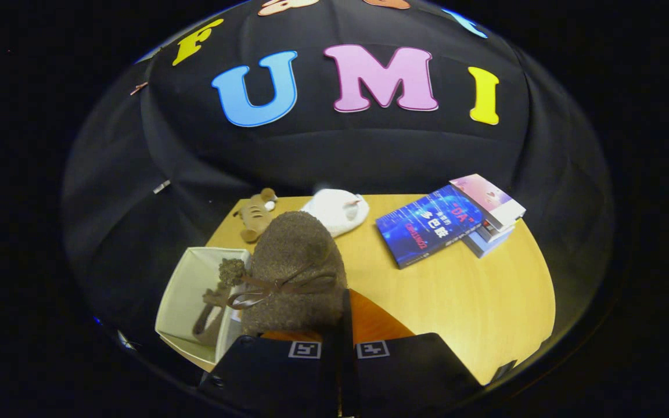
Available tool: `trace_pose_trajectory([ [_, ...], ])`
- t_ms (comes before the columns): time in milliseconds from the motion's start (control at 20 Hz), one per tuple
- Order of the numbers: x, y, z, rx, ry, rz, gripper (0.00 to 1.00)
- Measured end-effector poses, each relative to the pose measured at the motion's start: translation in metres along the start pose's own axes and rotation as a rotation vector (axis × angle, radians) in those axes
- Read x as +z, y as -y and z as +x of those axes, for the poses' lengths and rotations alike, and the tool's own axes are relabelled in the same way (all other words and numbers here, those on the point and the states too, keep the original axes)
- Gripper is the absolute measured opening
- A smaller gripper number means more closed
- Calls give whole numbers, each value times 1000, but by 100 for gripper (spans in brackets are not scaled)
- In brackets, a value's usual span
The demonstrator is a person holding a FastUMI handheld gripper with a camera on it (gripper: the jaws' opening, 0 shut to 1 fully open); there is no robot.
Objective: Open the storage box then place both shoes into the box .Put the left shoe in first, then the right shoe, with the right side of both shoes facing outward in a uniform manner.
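Where the fingers meet at the foot of the gripper view, a fuzzy brown slipper-style shoe (294,261) with a thin brown ribbon bow and a pompom is seen raised just ahead of them, its toe pointing away toward the booth wall. The shoe is held above the near edge of the round light-wood table (456,290), partly over the open pale fabric storage box (180,296). The gripper (340,325) is seen with its two fingers drawn almost together, only a narrow slit left between them; an orange surface (375,325), apparently the shoe's sole or lining, is caught there, though whether both fingers press on it cannot be told. Inside the box a second brown shoe (209,319) is noted, lying low against the near wall, mostly hidden.

Counts: two brown shoes; one storage box, at the table's edge beside the held shoe. Beyond the held shoe, one small striped tan plush toy (256,215) and one white plush slipper-shaped item (337,210) are recorded, near each other. One blue-covered book (427,226) is laid against a short stack of books (491,212), well apart from the box.
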State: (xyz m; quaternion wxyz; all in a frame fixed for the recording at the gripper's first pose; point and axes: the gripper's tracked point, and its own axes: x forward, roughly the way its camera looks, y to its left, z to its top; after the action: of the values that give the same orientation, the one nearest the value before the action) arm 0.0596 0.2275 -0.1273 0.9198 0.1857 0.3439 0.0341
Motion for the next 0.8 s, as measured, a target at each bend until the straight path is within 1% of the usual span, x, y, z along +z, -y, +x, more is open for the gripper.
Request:
trace_pose_trajectory([
  [100,7,-39,9,19,-9,6,8],
  [250,10,-94,27,27,-31,-11,8],
  [450,-6,-151,57,18,-84,-70,8],
  [650,-51,-170,80,-64,-203,-74,8],
  [800,-71,-166,92,-120,-241,-126,8],
])
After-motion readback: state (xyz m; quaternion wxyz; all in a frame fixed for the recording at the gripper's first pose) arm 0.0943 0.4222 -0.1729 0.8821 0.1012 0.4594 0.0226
